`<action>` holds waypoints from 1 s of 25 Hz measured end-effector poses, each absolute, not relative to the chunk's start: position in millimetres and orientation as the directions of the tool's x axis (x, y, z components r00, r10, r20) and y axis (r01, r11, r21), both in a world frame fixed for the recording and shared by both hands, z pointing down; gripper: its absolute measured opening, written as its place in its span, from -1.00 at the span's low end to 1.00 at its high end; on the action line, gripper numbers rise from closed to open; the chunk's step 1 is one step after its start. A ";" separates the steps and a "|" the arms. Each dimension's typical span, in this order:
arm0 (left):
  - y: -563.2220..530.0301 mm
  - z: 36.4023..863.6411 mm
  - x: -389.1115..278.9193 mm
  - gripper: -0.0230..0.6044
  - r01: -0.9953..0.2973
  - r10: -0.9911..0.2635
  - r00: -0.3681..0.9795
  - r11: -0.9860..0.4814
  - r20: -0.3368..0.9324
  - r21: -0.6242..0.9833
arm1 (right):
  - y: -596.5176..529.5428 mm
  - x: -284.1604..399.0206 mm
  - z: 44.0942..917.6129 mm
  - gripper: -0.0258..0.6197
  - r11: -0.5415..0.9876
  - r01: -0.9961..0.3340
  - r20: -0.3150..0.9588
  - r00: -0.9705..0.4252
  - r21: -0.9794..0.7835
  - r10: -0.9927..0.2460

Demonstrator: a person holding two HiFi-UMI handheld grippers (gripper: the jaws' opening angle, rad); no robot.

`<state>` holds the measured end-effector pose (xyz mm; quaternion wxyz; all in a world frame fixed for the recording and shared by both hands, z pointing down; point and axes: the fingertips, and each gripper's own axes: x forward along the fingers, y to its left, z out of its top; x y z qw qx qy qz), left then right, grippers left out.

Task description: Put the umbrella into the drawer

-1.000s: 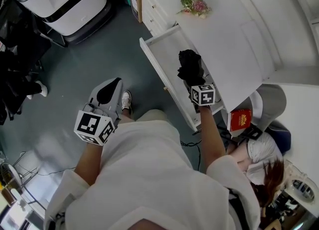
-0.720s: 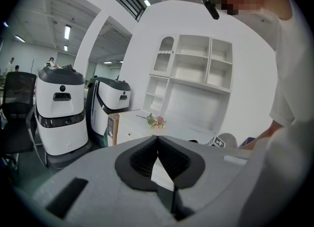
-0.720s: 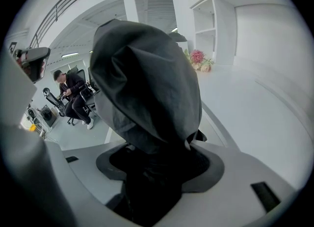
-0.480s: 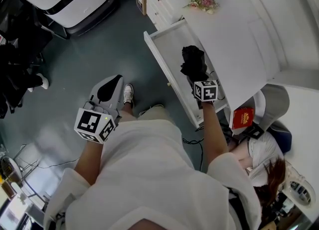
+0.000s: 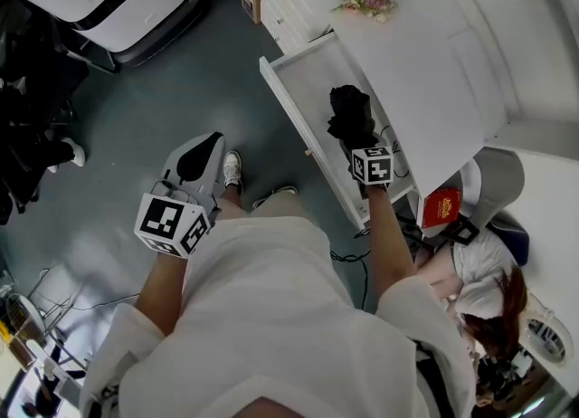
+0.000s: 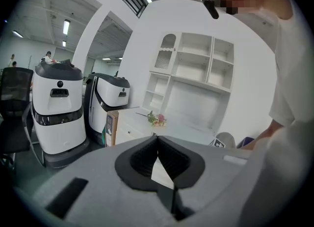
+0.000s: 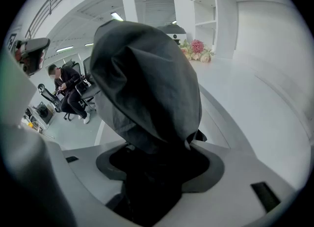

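While the right gripper (image 5: 357,140) is clamping the black umbrella (image 5: 348,107) in its fingers above the open drawer (image 5: 303,72), upper middle of the head view, loose fabric is probably going to snag on the drawer wall; the left gripper (image 5: 201,161) is hanging closed, empty.

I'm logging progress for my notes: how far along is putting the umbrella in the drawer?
Done: the drawer stands open and the umbrella is picked up. In hand: the right gripper is shut on it, holding it over the drawer. To do: lower it in and release. The left gripper is shut, empty.
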<state>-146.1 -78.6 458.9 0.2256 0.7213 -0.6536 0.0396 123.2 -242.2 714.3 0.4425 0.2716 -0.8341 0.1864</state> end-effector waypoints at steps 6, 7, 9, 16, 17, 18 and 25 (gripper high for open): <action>-90.2 467.5 -154.1 -0.88 -0.956 -0.913 0.175 -0.069 0.368 0.284 | -244.2 127.3 730.7 -0.08 0.779 -0.625 0.864 -0.417 -0.048 -0.281; -91.8 469.1 -155.6 -0.88 -0.956 -0.911 0.181 -0.073 0.372 0.285 | -244.7 126.6 733.3 -0.08 0.780 -0.625 0.868 -0.412 -0.047 -0.278; -94.9 472.5 -157.6 -0.88 -0.955 -0.906 0.189 -0.079 0.379 0.287 | -246.3 124.8 738.2 -0.08 0.783 -0.621 0.872 -0.406 -0.044 -0.272; -104.3 477.3 -156.1 -0.88 -0.957 -0.894 0.197 -0.085 0.403 0.277 | -251.7 130.4 757.2 -0.08 0.811 -0.585 0.895 -0.367 -0.009 -0.254; -104.1 477.0 -157.3 -0.88 -0.958 -0.893 0.193 -0.083 0.406 0.275 | -252.2 131.4 759.7 -0.08 0.813 -0.583 0.898 -0.361 -0.006 -0.252; -103.8 476.9 -159.4 -0.88 -0.959 -0.893 0.190 -0.079 0.409 0.272 | -252.8 131.5 761.7 -0.08 0.812 -0.583 0.900 -0.357 -0.005 -0.250; -104.3 479.5 -168.0 -0.88 -0.965 -0.889 0.169 -0.061 0.426 0.256 | -259.1 132.3 774.3 -0.08 0.821 -0.572 0.910 -0.335 0.009 -0.244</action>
